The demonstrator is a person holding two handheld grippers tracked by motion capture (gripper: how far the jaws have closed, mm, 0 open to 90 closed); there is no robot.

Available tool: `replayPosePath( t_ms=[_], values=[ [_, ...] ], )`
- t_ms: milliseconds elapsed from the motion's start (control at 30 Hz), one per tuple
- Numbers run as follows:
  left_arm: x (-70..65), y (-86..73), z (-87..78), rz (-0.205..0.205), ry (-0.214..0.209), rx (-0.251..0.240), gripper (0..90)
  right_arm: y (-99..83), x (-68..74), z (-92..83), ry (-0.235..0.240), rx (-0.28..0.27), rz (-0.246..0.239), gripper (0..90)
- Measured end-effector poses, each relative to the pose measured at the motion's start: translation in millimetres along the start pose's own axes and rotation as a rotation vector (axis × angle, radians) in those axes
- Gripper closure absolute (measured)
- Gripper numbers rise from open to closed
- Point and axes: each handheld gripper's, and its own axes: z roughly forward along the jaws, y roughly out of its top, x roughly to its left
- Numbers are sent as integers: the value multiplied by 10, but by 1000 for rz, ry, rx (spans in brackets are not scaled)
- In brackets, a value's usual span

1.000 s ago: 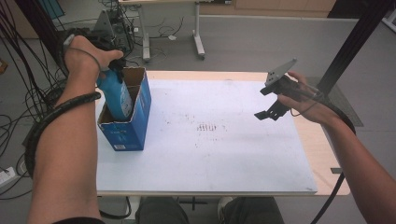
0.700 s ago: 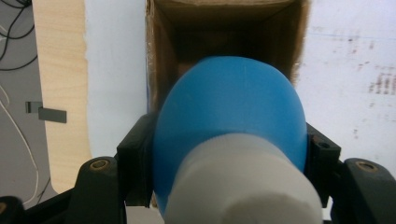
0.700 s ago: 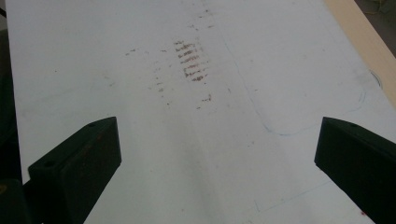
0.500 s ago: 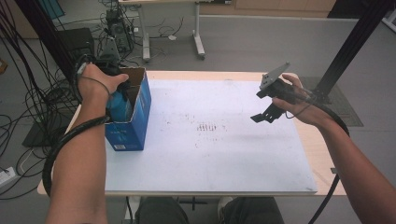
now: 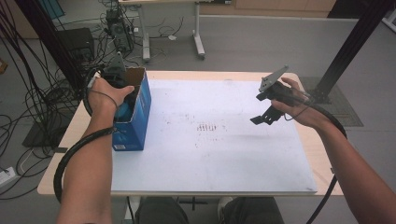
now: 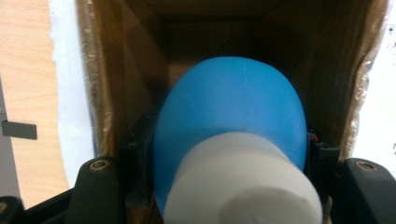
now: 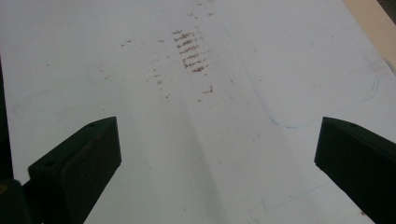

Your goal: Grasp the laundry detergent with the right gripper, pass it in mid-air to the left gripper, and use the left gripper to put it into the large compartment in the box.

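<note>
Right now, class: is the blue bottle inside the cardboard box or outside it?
Inside. In the left gripper view the blue bottle sits between the box's brown inner walls, clamped by the left gripper.

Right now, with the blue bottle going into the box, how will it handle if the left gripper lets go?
The blue bottle looks smooth and rounded, so probably slippery. The narrow blue cardboard box should stop it tipping. The left gripper clamps its sides without visible denting, so it seems fairly stiff.

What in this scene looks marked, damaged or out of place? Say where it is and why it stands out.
Reddish-brown smudges stain the middle of the white mat, in short rows like rubbed-in marks. The blue box has a rough, frayed cardboard rim at its open top. The blue bottle going into it looks intact; nothing is spilled.
</note>
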Motion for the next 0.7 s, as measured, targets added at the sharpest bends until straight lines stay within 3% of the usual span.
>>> replayPosePath(
  t_ms=[200, 700],
  values=[
    [-33, 23, 28, 11, 15, -5, 366, -60, -24, 3, -3, 3, 9, 3],
    [-7, 31, 41, 7, 7, -14, 364, -107, -65, -44, -15, 0, 21, 3]
  ],
)
